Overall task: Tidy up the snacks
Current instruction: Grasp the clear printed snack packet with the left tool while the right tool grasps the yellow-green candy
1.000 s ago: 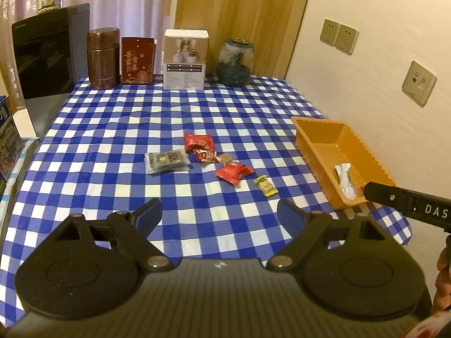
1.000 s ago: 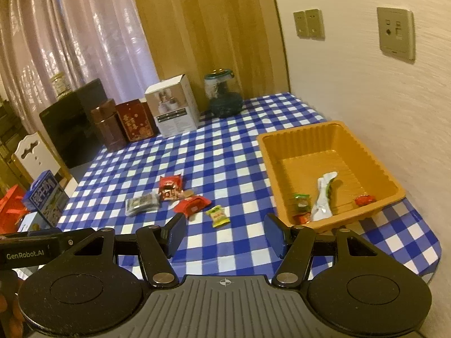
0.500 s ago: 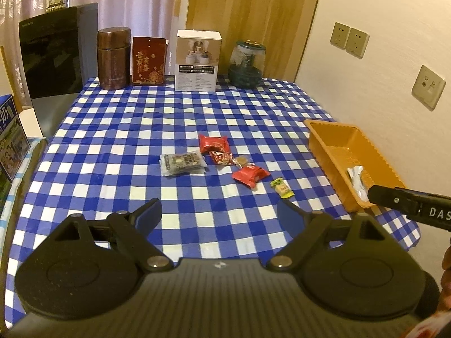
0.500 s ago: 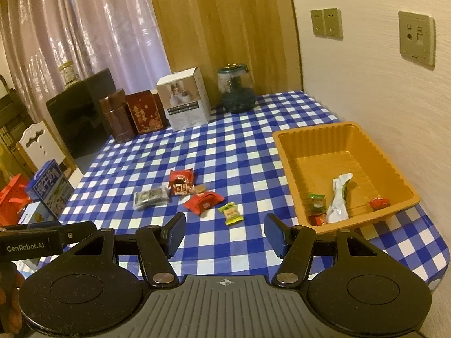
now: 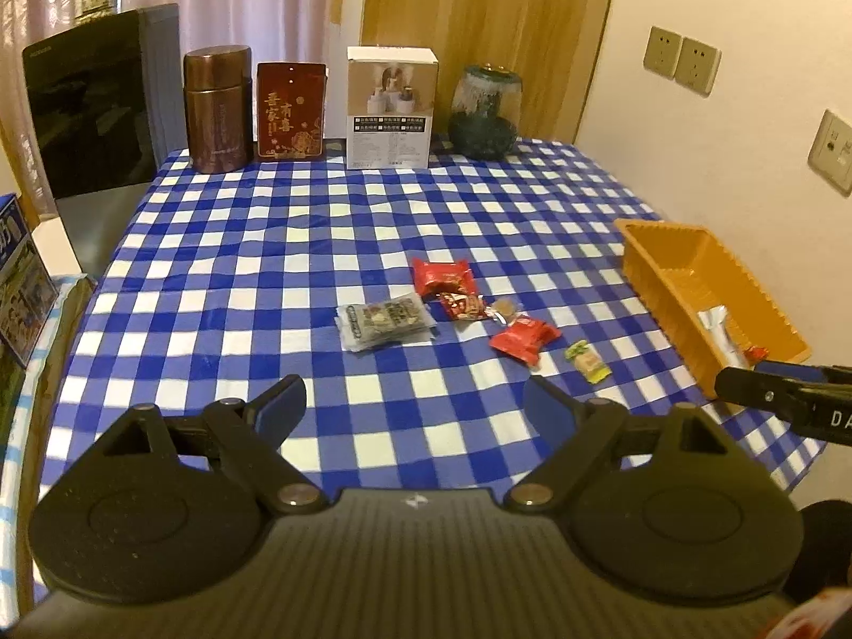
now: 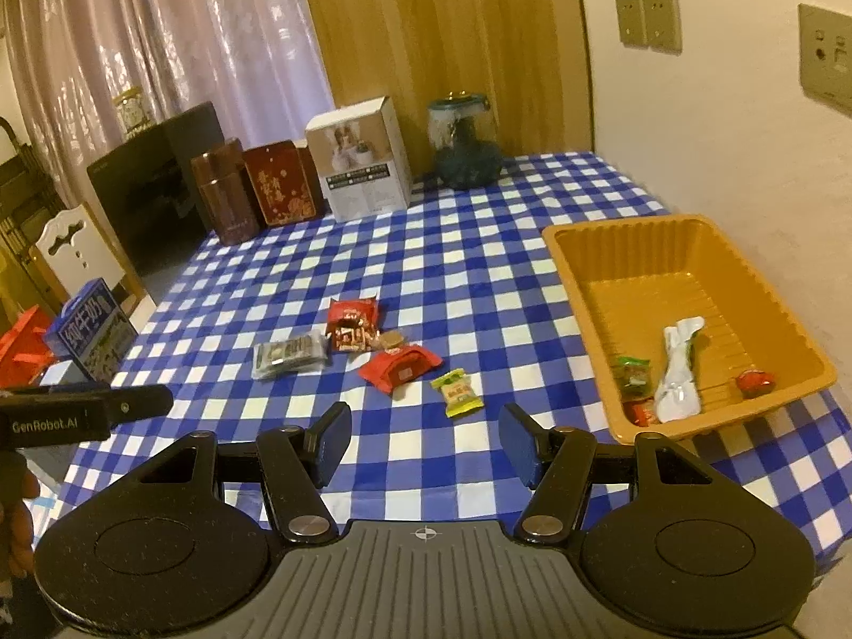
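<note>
Cream wall (image 6: 719, 122) with sockets (image 6: 648, 20), wood panel (image 6: 452, 26) in the corner, shiny pinkish curtains (image 6: 160, 37), warm dim lighting.

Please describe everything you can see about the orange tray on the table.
The orange tray is a shallow rectangular bin that looks like thin moulded plastic, with ribbed walls and floor. It sits flat on the blue checked tablecloth near the wall, at the table's right edge. Inside lie a white wrapper, a green-and-red sweet and small red sweets. Neither gripper touches it.

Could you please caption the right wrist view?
Open right gripper above loose snacks beside orange tray.
</note>
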